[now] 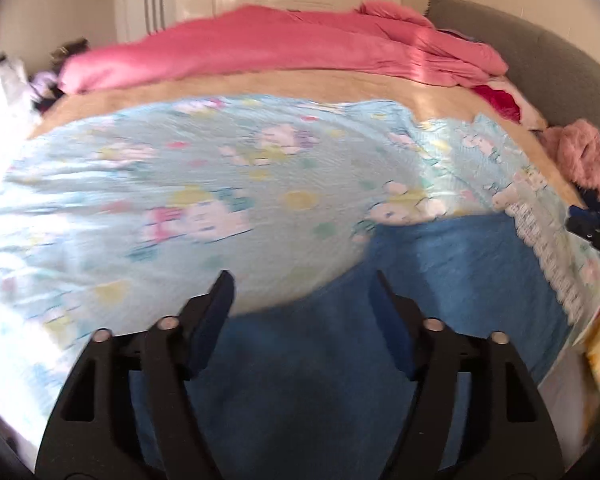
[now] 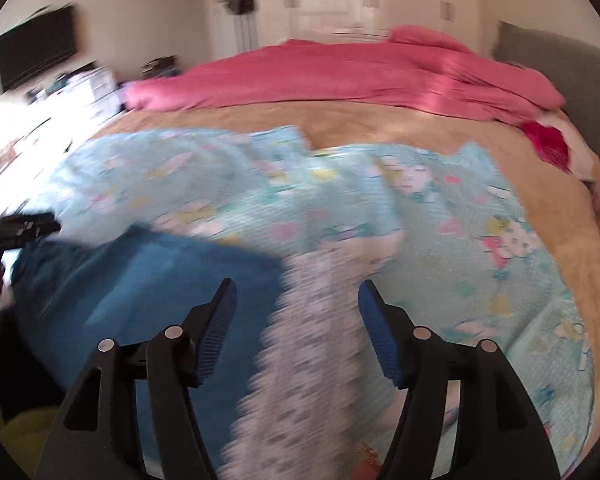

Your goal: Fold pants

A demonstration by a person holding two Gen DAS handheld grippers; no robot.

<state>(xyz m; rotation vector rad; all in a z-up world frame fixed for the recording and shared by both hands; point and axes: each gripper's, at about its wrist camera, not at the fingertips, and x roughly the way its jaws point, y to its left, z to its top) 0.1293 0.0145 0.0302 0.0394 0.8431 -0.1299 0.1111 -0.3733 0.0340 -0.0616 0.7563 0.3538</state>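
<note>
The blue pants (image 1: 440,280) lie spread on the light blue cartoon-print sheet (image 1: 204,184) at the near edge of the bed. My left gripper (image 1: 302,280) is open and empty, just above the pants. In the right wrist view the pants (image 2: 140,276) lie to the left, and my right gripper (image 2: 296,288) is open and empty above the sheet's white lace edge (image 2: 304,344). The right gripper also shows at the far right of the left wrist view (image 1: 596,220). Both views are blurred by motion.
A pink duvet (image 1: 260,52) is bunched along the far side of the bed, on a tan blanket (image 1: 260,84). A grey headboard (image 1: 560,60) stands at the right, with a fluffy pink item (image 1: 588,156) beside it. A television (image 2: 36,52) hangs on the left wall.
</note>
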